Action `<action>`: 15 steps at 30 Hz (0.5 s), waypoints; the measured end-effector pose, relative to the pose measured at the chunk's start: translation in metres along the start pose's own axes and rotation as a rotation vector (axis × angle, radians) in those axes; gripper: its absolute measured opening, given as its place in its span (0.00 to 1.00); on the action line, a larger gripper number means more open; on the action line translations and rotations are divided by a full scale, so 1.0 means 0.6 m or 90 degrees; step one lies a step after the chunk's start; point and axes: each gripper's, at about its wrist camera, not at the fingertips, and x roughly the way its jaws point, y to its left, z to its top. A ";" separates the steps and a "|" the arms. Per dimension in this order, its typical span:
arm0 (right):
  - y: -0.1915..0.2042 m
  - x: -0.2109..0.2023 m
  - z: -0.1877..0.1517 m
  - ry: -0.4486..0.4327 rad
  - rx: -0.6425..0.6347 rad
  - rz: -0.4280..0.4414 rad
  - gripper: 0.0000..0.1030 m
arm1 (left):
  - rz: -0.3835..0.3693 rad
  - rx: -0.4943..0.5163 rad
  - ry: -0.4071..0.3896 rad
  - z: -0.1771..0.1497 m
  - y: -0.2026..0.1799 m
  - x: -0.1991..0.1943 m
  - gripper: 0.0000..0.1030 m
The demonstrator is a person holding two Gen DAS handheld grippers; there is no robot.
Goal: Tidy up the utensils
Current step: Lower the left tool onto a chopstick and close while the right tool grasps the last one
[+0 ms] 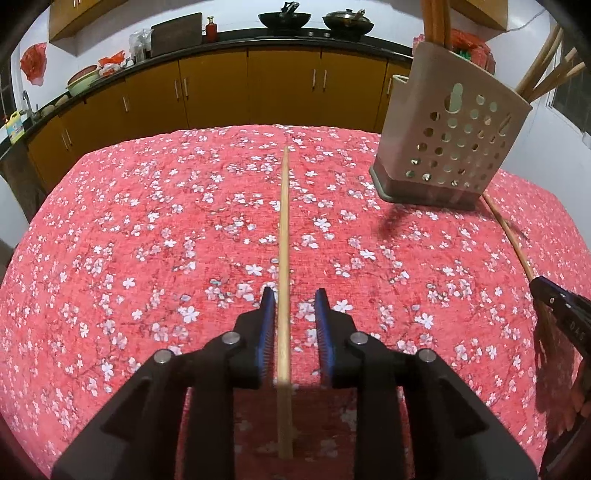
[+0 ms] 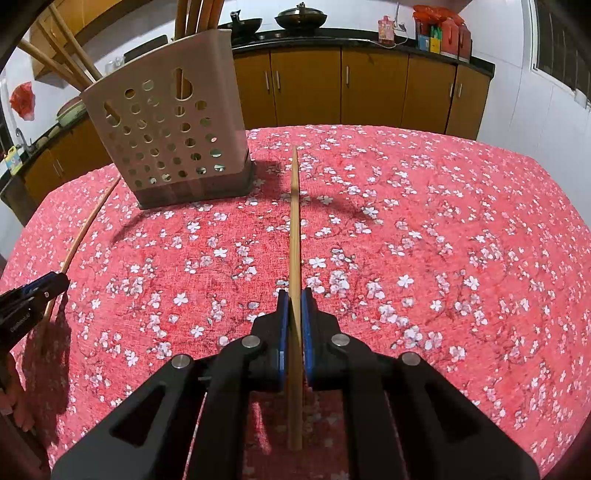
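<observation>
A wooden chopstick (image 1: pixel 283 240) runs straight away from me between the blue pads of my left gripper (image 1: pixel 294 310). The jaws stand open, with a gap on the stick's right side, and the stick seems to lie on the cloth. My right gripper (image 2: pixel 294 301) is shut on a second chopstick (image 2: pixel 294 221), which points toward the far table edge. A beige perforated utensil holder (image 1: pixel 450 147) (image 2: pixel 173 136) stands upright between the two sticks, with several chopsticks poking out of its top. Each gripper shows at the edge of the other's view: right gripper (image 1: pixel 541 290), left gripper (image 2: pixel 61 282).
A red cloth with white blossoms (image 2: pixel 443 240) covers the table. Behind the far table edge runs a row of yellow-brown cabinets (image 1: pixel 280 88) under a dark counter with woks (image 1: pixel 284 18), bottles and bags.
</observation>
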 end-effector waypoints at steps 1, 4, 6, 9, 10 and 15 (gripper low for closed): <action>0.000 0.000 0.000 0.000 0.000 0.000 0.08 | -0.001 -0.001 0.000 0.000 -0.001 0.000 0.23; 0.000 0.000 0.000 0.000 0.000 0.000 0.08 | -0.004 -0.003 0.000 0.002 0.001 0.001 0.23; 0.000 0.000 0.001 0.000 0.000 0.000 0.08 | -0.004 -0.003 0.000 0.002 0.001 0.001 0.23; 0.000 0.000 0.001 0.000 0.000 0.000 0.08 | -0.003 -0.003 0.000 0.002 0.000 0.002 0.23; 0.000 0.000 0.001 0.000 0.000 0.000 0.08 | -0.003 -0.003 0.001 0.002 0.000 0.002 0.23; 0.000 0.000 0.001 0.000 0.000 0.000 0.08 | -0.003 -0.003 0.001 0.002 -0.001 0.002 0.23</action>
